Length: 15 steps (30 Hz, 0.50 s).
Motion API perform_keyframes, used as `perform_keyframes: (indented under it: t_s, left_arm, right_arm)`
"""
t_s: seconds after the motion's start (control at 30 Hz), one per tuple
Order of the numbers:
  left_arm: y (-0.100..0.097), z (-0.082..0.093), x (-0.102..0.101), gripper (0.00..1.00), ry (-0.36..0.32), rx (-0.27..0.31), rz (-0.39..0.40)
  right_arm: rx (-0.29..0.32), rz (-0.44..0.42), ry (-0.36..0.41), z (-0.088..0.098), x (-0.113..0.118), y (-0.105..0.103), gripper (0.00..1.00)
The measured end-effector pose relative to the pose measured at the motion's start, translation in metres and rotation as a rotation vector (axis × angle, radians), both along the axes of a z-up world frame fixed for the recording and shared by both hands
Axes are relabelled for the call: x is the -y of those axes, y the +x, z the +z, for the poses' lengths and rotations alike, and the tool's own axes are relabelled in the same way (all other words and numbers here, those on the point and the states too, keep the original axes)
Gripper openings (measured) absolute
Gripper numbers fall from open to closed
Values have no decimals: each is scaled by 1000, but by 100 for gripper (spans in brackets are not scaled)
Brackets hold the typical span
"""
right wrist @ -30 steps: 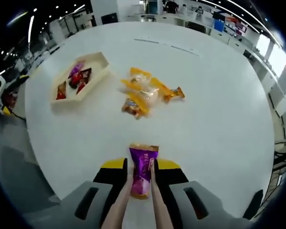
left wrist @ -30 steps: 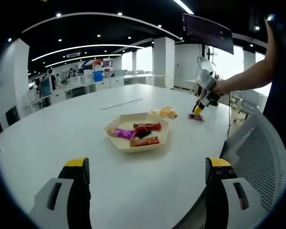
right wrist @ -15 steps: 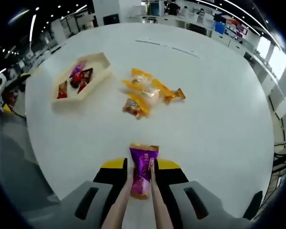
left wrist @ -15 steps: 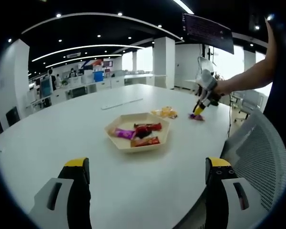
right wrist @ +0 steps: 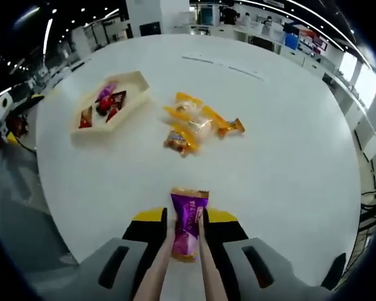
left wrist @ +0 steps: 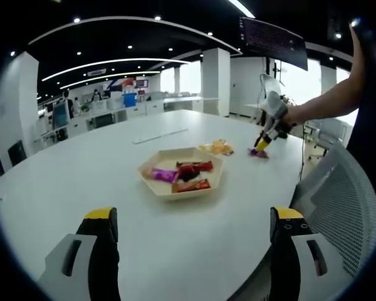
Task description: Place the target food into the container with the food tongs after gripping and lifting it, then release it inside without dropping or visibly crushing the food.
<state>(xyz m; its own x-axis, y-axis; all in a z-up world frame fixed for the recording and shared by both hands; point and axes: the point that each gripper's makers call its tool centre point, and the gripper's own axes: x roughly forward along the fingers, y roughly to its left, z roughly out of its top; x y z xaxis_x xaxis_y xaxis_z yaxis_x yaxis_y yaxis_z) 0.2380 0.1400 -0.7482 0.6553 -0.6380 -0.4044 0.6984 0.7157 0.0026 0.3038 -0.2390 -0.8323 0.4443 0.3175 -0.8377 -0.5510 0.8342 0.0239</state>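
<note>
While held aloft over the near edge:
Table [right wrist: 288, 163]: white, round.
Container [right wrist: 111, 103]: far-left of right gripper [right wrist: 185, 233], well apart.
Tongs [right wrist: 202, 263]: clenched by right gripper, pinching purple packet [right wrist: 187, 222], long axis along the jaws.
Left gripper [left wrist: 194, 233]: released, nearer the container.

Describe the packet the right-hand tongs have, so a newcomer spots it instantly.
On the round white table, skip the beige tray and the loose pile of orange snack packets. Nearest the right gripper, between two pale tong arms, sits the purple packet: alone, glossy purple with a gold top edge.
</note>
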Motion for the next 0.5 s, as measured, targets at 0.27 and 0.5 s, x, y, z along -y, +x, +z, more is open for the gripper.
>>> perform_keyframes:
  t_s: [0.27,0.5]
  left_arm:
    - [0,-1,0,98,0,-5,-1]
    - [-1,-2,1,99,3,-10,-4]
  right_arm:
    - [-9,12,15,1,2,3,21]
    - [-14,18,26,4,-3,6,21]
